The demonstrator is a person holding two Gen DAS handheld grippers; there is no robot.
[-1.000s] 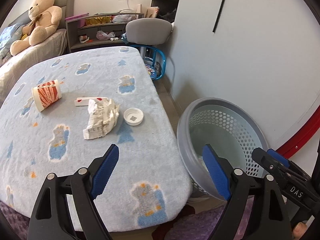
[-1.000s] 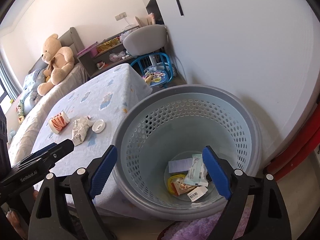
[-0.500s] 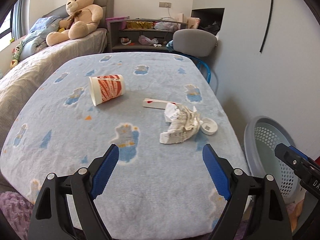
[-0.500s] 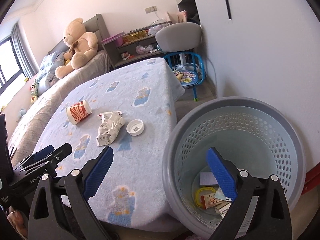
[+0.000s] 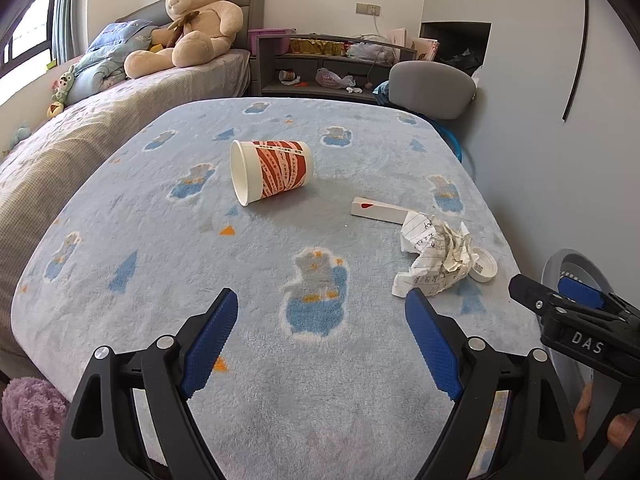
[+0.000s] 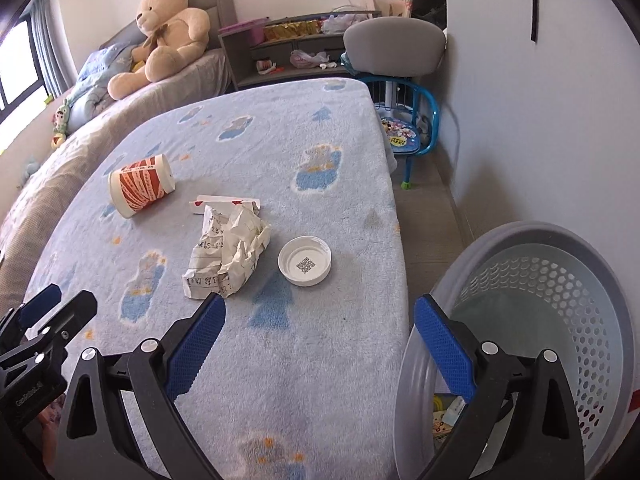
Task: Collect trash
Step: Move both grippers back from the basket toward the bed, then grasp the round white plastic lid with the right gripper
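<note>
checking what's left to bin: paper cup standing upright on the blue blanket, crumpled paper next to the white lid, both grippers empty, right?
One detail is off: the paper cup is not upright. It lies on its side on the blue blanket, as the left wrist view shows. The rest holds: the crumpled paper sits beside the white lid, and the left gripper and right gripper are both open and empty.

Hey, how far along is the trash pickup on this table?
Partly done: a few wrappers already lie in the gray basket. Nothing is in hand; the left gripper and right gripper both have their jaws open and empty. Left on the blue blanket: the paper cup, small white box, crumpled paper and white lid.
</note>
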